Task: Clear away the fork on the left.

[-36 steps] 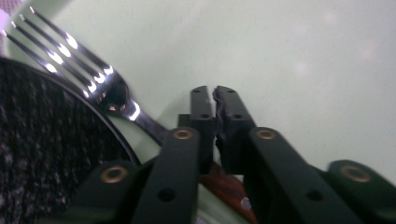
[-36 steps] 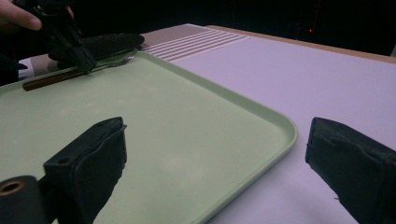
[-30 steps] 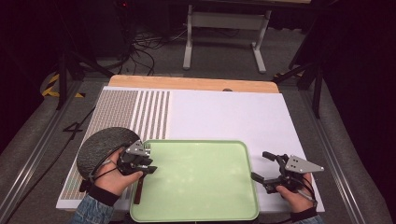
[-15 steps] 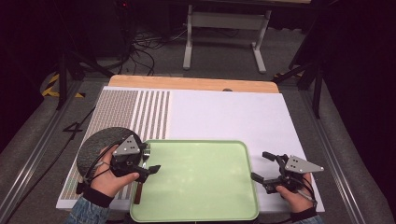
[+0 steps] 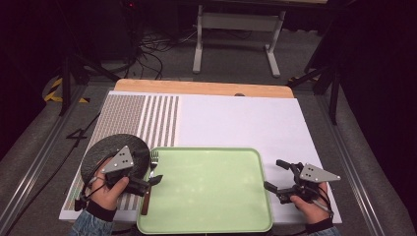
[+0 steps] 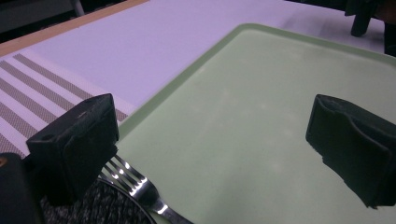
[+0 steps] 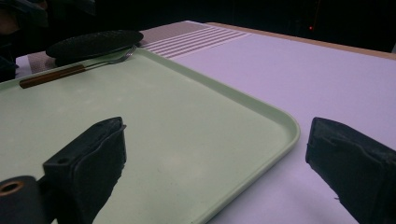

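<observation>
a fork (image 5: 149, 183) lies along the left rim of a bare green tray (image 5: 206, 191), beside a dark plate (image 5: 101, 155). the left gripper (image 5: 147, 183) hovers over it, jaws wide and empty, apparently poised to grasp; the right gripper (image 5: 276, 176) idles gaping at the tray's far edge.

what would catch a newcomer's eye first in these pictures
The big pale green plastic tray at the near middle of the white table stands out first, bare inside. Next, two open grippers flank it: the left gripper at its left rim, the right gripper at its right edge. A silver fork with a brown handle lies beside a dark round plate on the left.
</observation>
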Demonstrator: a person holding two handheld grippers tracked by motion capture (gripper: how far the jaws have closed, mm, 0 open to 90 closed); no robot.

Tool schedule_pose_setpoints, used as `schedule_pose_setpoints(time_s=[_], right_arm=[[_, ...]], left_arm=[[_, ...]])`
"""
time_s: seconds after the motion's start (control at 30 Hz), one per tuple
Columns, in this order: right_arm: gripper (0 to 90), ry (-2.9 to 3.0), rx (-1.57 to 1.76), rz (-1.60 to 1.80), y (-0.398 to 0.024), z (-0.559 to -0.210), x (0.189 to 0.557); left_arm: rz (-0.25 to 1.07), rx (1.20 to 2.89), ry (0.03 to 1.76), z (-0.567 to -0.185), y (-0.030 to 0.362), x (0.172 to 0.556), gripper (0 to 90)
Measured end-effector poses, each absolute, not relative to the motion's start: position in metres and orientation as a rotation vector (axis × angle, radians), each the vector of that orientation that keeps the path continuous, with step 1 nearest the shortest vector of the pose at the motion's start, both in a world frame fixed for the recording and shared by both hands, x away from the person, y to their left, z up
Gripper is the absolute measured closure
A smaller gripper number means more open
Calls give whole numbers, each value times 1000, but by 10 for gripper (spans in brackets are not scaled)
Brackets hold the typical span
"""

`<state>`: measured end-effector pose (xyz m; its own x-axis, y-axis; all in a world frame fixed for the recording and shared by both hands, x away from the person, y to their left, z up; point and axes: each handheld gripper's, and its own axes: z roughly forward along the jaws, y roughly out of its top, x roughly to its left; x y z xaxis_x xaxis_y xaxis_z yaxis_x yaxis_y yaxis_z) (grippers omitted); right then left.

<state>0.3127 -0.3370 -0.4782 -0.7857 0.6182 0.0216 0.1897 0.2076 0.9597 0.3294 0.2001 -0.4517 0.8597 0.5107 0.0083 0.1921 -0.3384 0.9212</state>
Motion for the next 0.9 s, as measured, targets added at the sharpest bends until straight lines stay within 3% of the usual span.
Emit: schedule_pose_setpoints(time_s=[0.47, 0.9], right_arm=[[58, 2123, 755, 1597, -337, -479, 313], [59, 2118, 754, 1599, -337, -481, 313]], left_arm=[[369, 1813, 514, -479, 239, 311, 30], [379, 1765, 579, -496, 248, 310, 30]])
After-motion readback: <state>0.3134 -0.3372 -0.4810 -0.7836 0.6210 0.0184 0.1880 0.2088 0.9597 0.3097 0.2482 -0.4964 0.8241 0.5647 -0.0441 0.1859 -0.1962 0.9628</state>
